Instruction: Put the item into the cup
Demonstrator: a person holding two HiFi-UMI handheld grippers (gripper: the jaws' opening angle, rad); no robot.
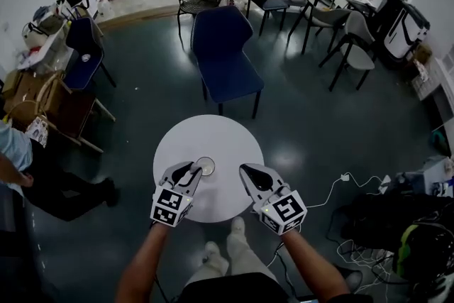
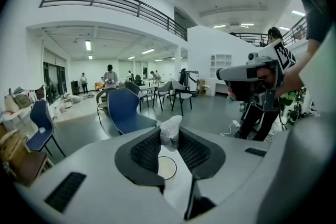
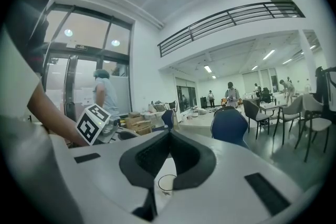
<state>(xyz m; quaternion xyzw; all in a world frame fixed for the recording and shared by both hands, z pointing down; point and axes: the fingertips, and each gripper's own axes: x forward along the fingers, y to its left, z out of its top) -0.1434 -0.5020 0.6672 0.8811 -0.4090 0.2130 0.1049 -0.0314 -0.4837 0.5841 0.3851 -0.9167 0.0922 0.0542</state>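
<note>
Over the round white tabletop (image 1: 213, 131), the left gripper (image 1: 193, 168) hangs just beside the cup (image 1: 205, 166). Its fingers (image 2: 146, 152) are clamped on the item (image 2: 171, 127), a crumpled white wad pinched near their tips. The right gripper (image 1: 245, 168) hovers near the cup's other side. Its fingers (image 3: 149, 157) meet at the tips with nothing between them.

The step in hand looks like the carry to the cup. In the left gripper view the cup's open mouth shows below and a little beyond the wad, so the wad is probably not yet over it. To do it well, bring the fingertips over the middle of the mouth and tip them down. Lower until the wad's bottom is inside the rim, and only then part the fingers. A wad this light may cling to a pad or bounce out if dropped from high up. The cup looks light too, so neither gripper should nudge its rim.

The wad stands upright in the grip, its long axis running up and down. A pointed corner pokes above the fingertips and the blunter end faces down toward the cup.
</note>
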